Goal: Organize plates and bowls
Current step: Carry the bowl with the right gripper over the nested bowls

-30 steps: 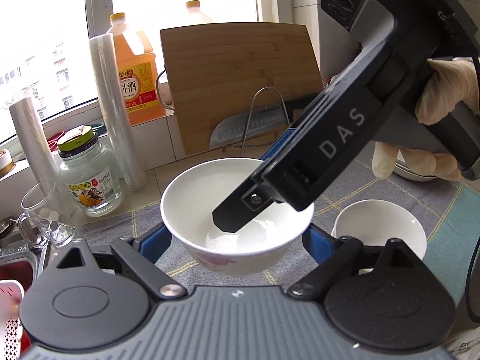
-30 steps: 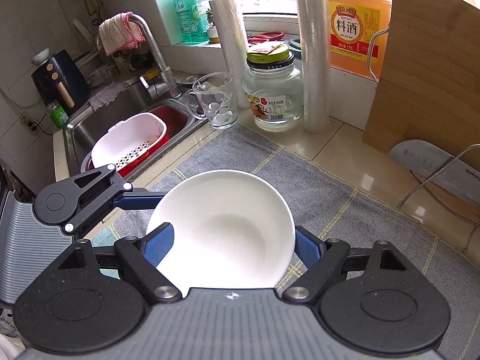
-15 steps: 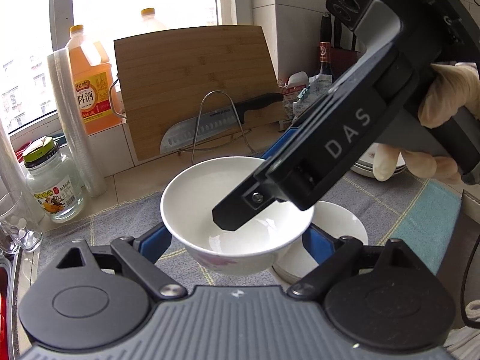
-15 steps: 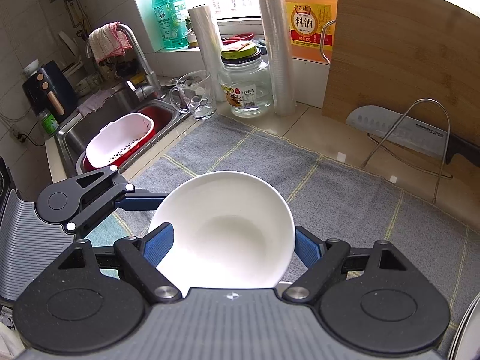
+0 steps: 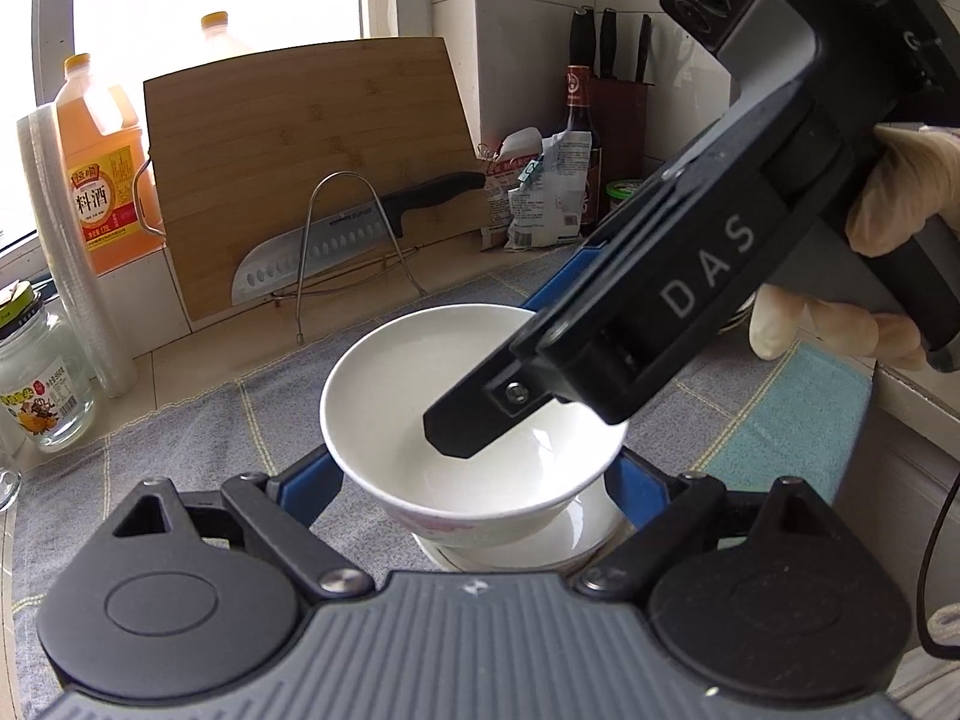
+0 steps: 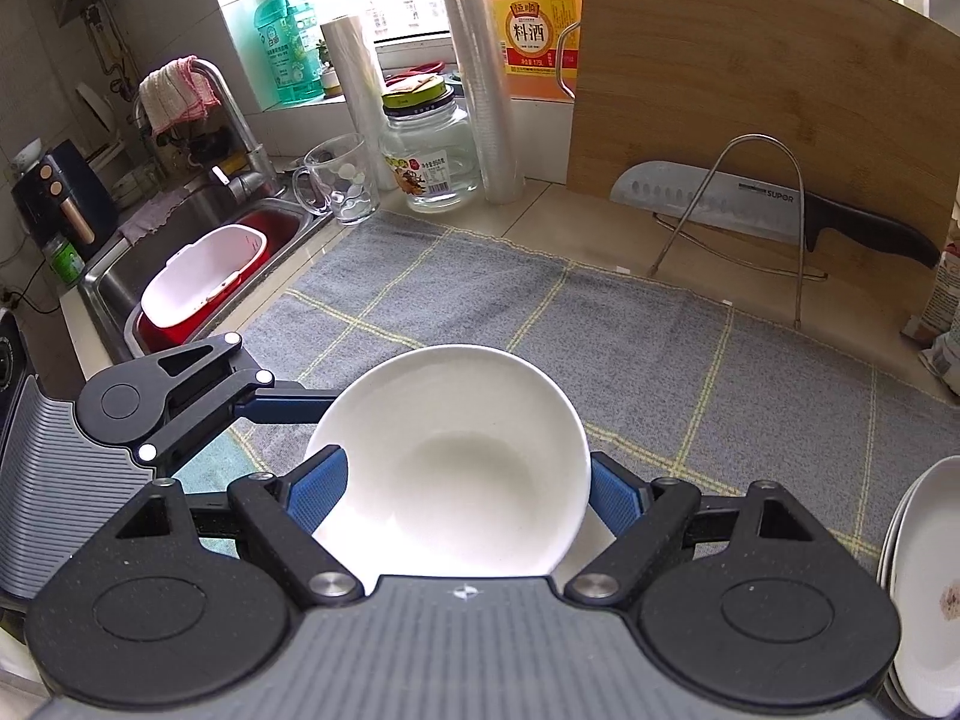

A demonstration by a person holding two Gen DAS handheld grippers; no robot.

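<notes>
- The white bowl [image 5: 474,420] is held above a second bowl [image 5: 540,546] that sits on the grey mat [image 6: 600,324] on the tabletop; they look about to nest, though I cannot tell whether they already touch.
- The left gripper [image 5: 474,480] has its blue pads on the bowl's two opposite sides, jaws spread only as wide as the bowl and pressing on its wall.
- The right gripper [image 6: 462,492] brackets the same bowl in the same way, jaws closed in against its rim on both sides, so both tools share the load.
- The bowl sits mouth up, roughly level. Being round it has no long axis; its axis of symmetry runs vertically, in line with the bowl beneath.
- Progress, as I judge it: a stack of plates [image 6: 918,588] already stands at the right edge of the mat, and the bowl stack is just being formed.
- Left to do: lower the bowl fully into the lower one and release. No other loose dishes show on the mat.
</notes>
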